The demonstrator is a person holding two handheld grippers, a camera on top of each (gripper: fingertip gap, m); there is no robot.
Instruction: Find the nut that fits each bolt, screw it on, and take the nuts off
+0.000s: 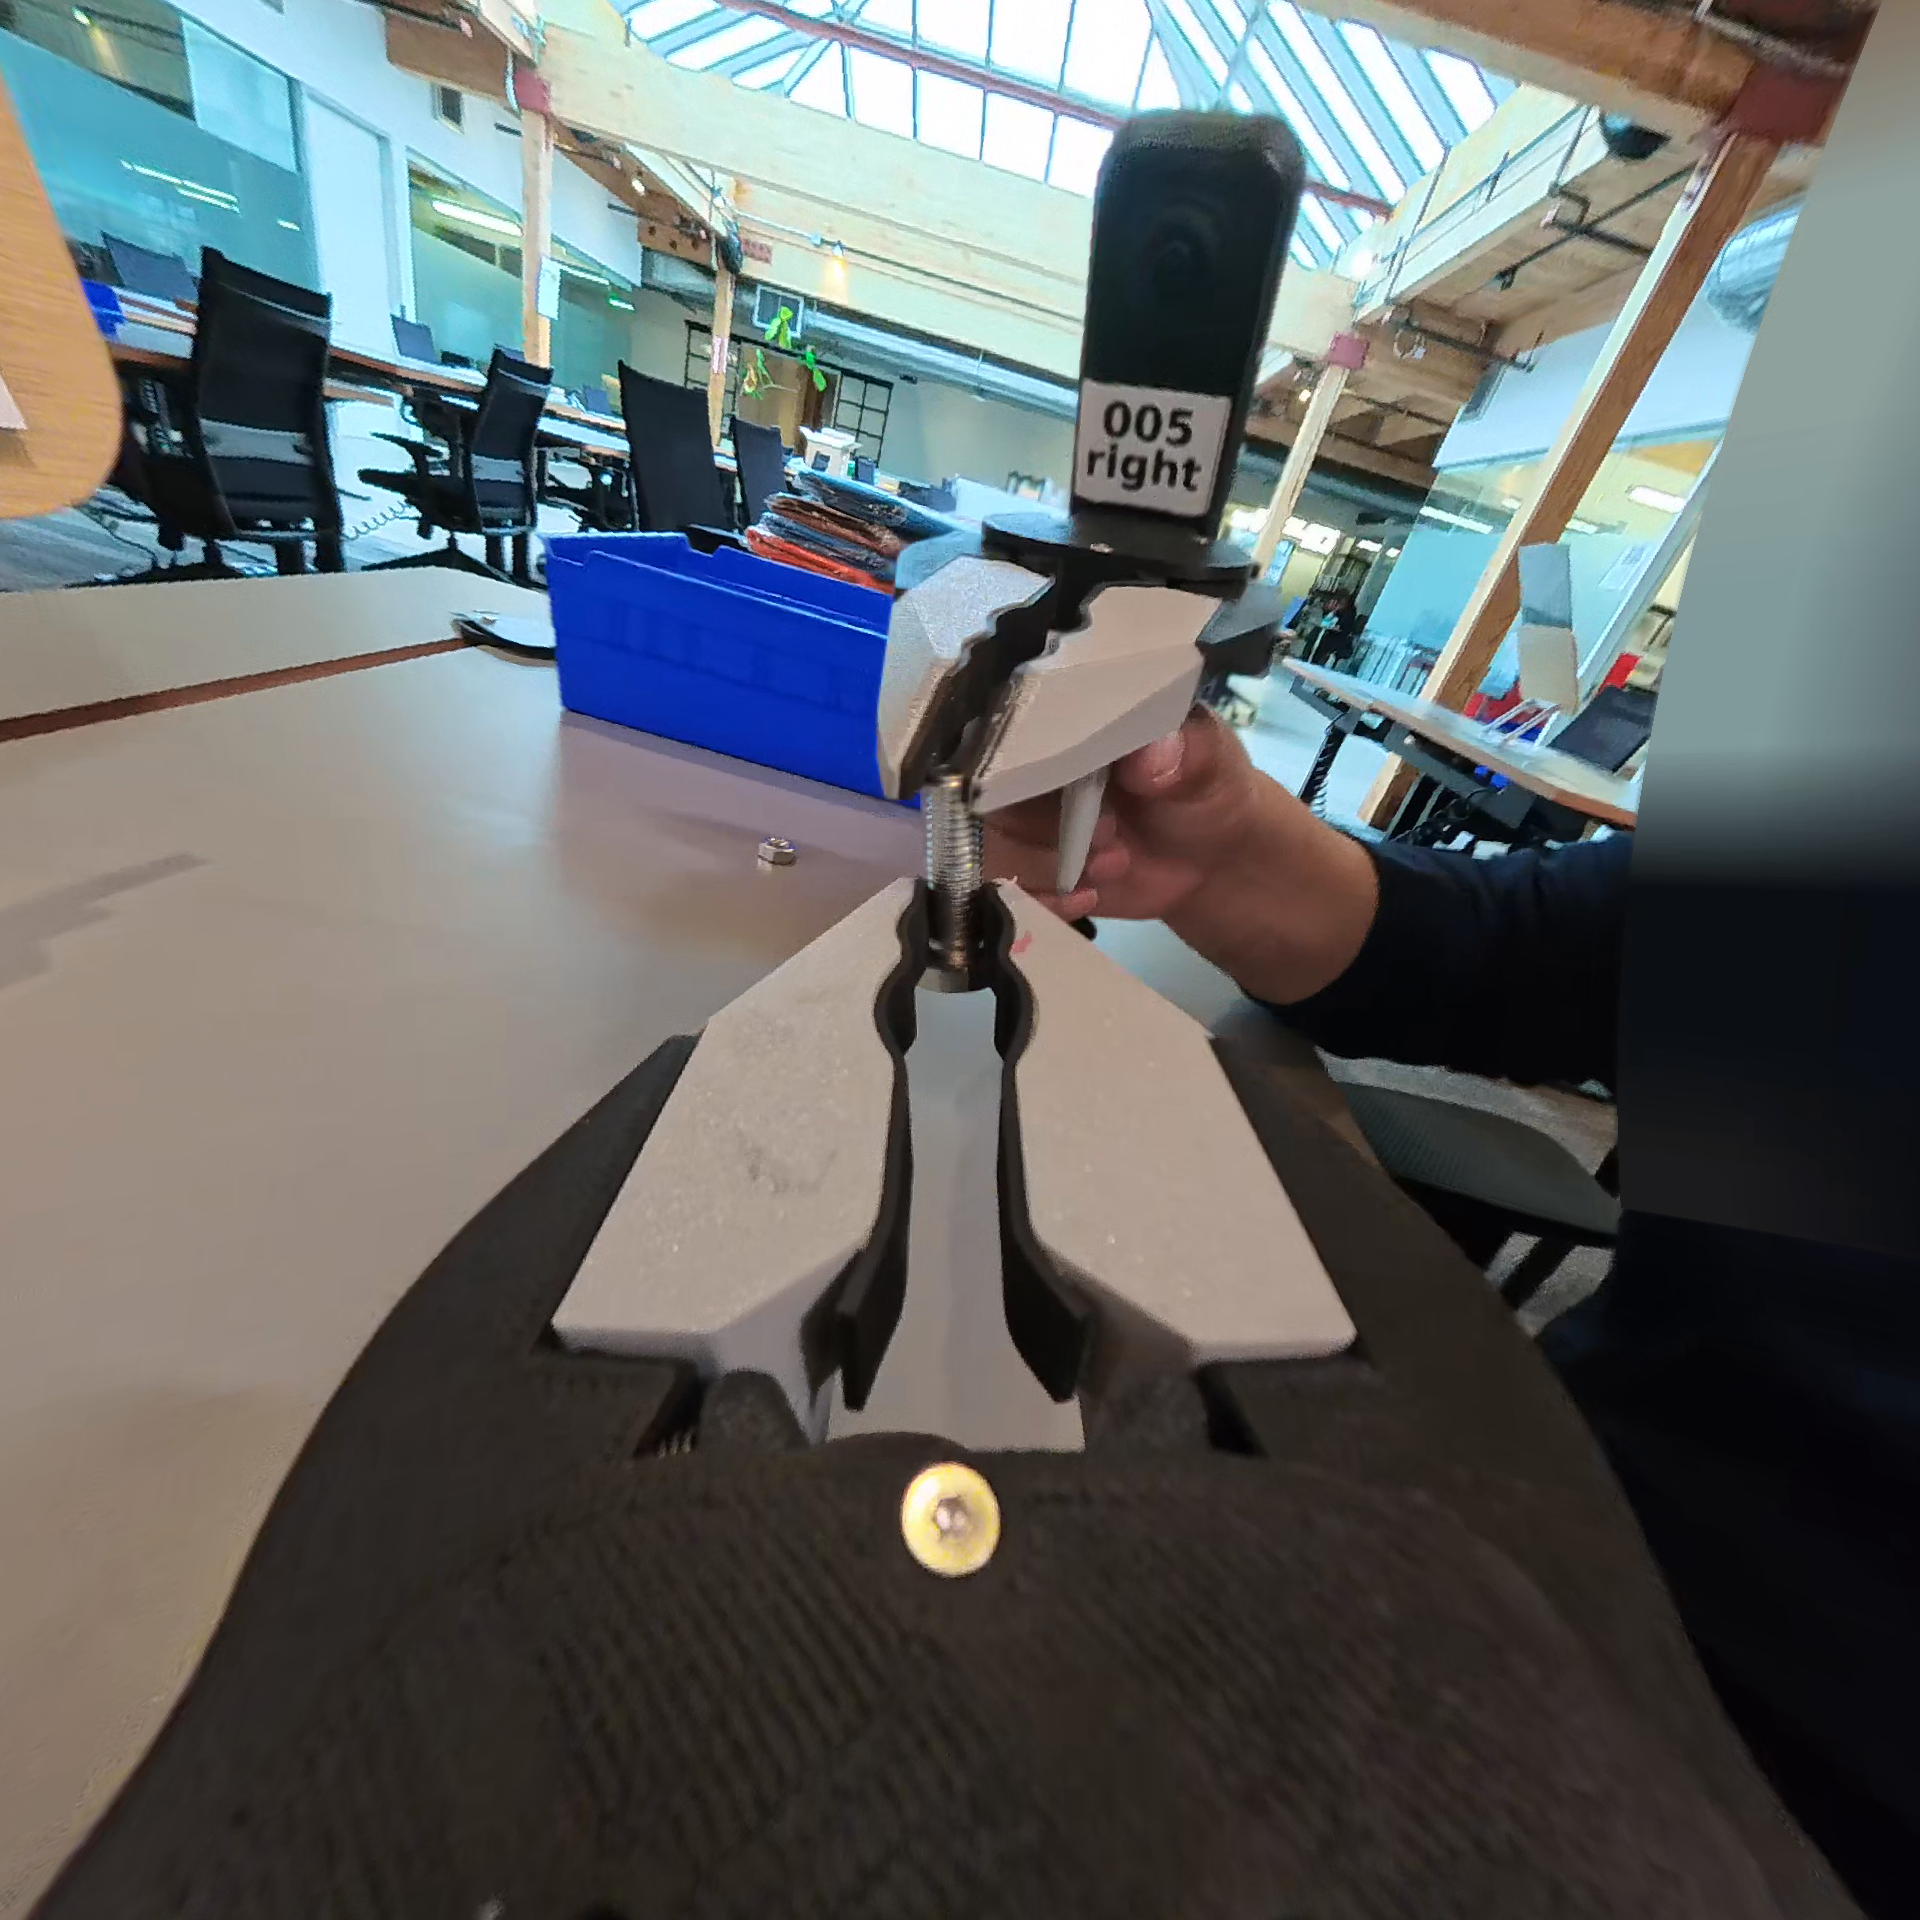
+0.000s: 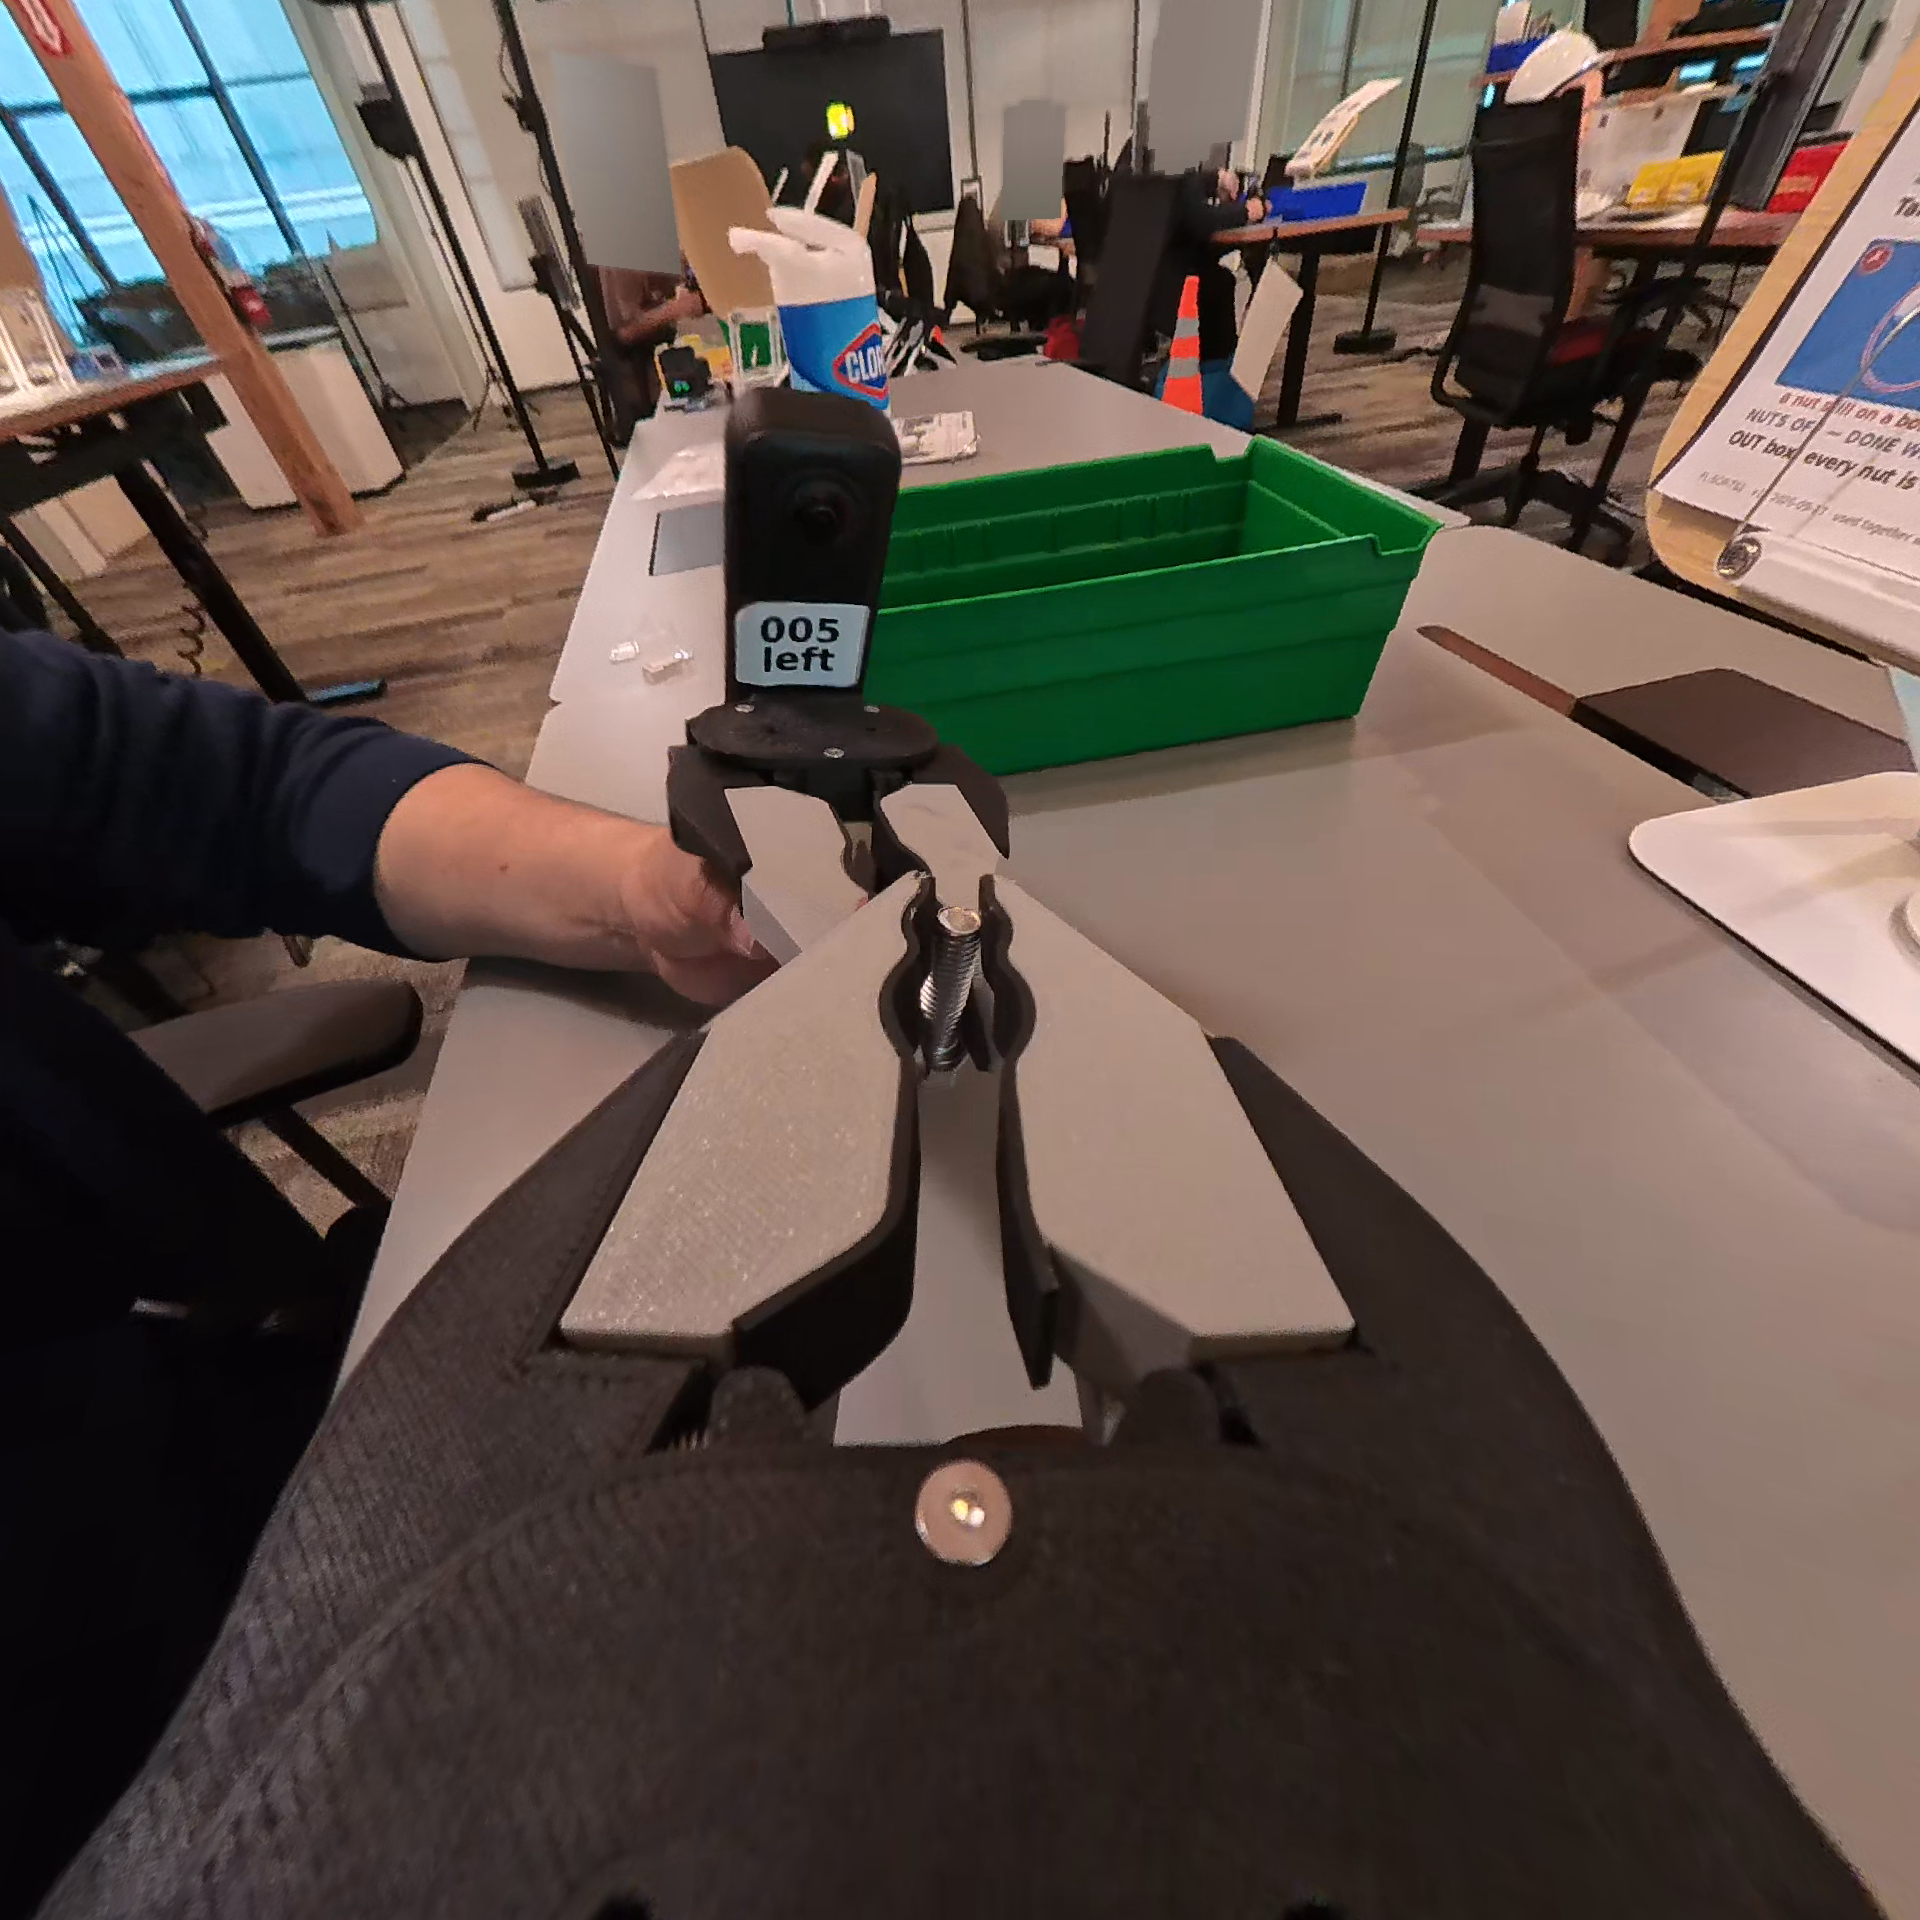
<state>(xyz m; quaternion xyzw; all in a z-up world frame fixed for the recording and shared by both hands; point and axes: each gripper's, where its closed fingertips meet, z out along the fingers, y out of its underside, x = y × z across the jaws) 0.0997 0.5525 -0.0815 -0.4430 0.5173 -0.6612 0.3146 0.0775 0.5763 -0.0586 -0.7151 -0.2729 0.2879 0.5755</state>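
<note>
bolt (image 1: 951,862) stands upright between our tools: left gripper (image 1: 954,940) reaches level and clamps its lower end, right gripper (image 1: 961,774) tilts down, clamping the top.

This is a big open office that is also used as a work lab. Around the grey table (image 2: 1299,935) stand many black office chairs (image 1: 260,416) and long desks (image 1: 416,374). High above the table are wooden beams (image 1: 831,177) and a glass roof (image 1: 987,83) that lets in daylight. On the table sit a green bin (image 2: 1143,644) and a blue bin (image 1: 717,644). Behind the table are a big dark screen (image 2: 831,114), an orange cone (image 2: 1184,348), camera stands (image 2: 540,312) and a person sitting at a far desk (image 2: 1309,223).
</note>
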